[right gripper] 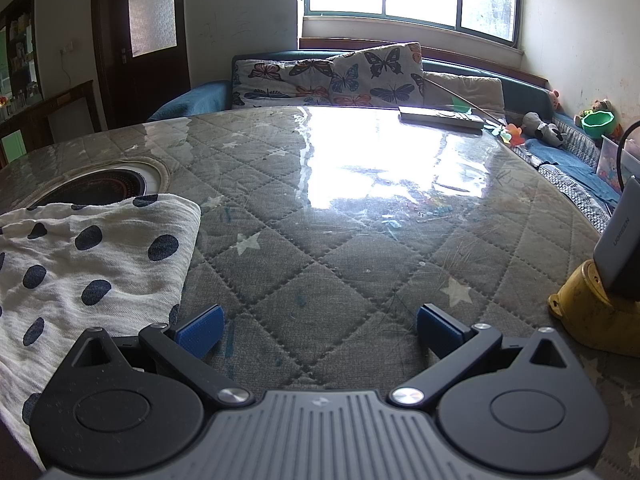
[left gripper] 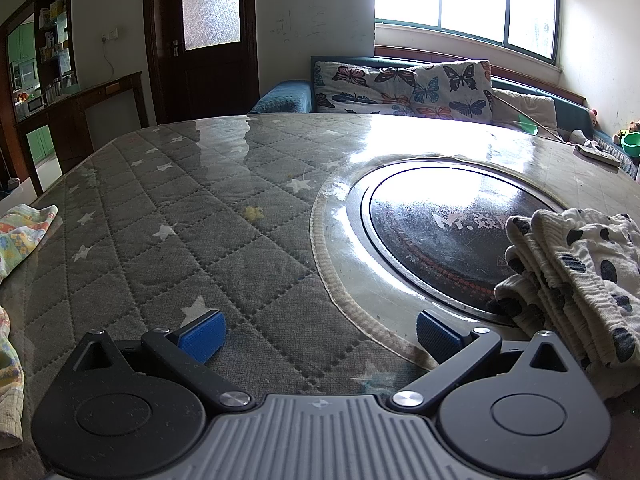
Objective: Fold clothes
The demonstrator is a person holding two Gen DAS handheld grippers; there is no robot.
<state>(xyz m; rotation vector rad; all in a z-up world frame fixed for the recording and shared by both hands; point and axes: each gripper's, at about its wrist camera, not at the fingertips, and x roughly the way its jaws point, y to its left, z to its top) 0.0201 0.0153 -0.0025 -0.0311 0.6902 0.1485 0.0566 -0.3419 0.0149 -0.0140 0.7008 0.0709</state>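
Note:
A white garment with dark blue dots [left gripper: 576, 280] lies folded in layers at the right of the left wrist view, over the edge of a round black hotplate [left gripper: 448, 232]. In the right wrist view the same garment [right gripper: 88, 264] lies flat at the left. My left gripper [left gripper: 318, 334] is open and empty, low over the quilted table, left of the garment. My right gripper [right gripper: 318, 330] is open and empty, just right of the garment's edge. A colourful patterned cloth [left gripper: 20, 236] lies at the far left.
The table has a grey quilted star cover [right gripper: 340, 248] under glossy plastic. A yellow stand [right gripper: 592, 312] holding a grey UGREEN device [right gripper: 620, 248] sits at the right edge. A remote [right gripper: 440, 118] lies at the far side. A butterfly-cushioned sofa [left gripper: 404, 88] stands behind.

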